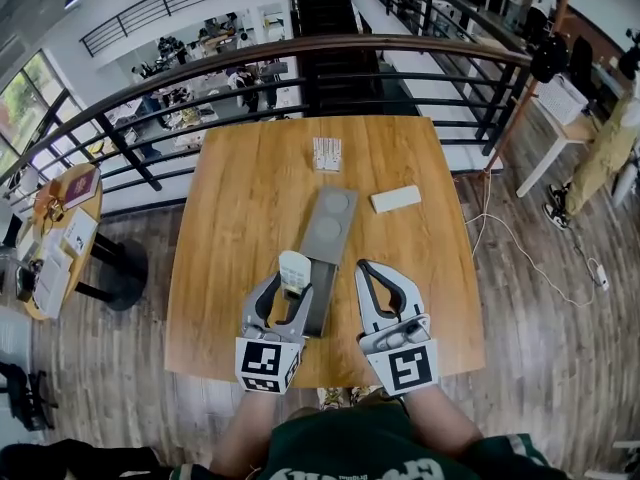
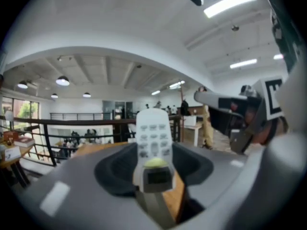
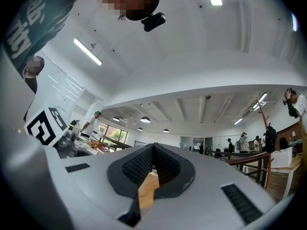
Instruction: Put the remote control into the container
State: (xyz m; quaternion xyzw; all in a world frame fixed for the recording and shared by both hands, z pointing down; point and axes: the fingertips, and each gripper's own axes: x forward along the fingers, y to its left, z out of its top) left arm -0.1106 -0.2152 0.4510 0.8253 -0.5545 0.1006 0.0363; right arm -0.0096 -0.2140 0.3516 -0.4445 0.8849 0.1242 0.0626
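Note:
A white remote control with grey buttons stands upright between the jaws of my left gripper, which is shut on its lower end. In the left gripper view the remote control rises from the left gripper, display end nearest the camera. It hangs over the near left edge of a long grey container lying lengthwise on the wooden table. My right gripper hovers just right of the container, shut and empty; in its own view the right gripper shows pads meeting.
A white box lies right of the container. A small white keypad-like item sits near the table's far edge. A dark railing runs behind the table, and a side table stands at the left.

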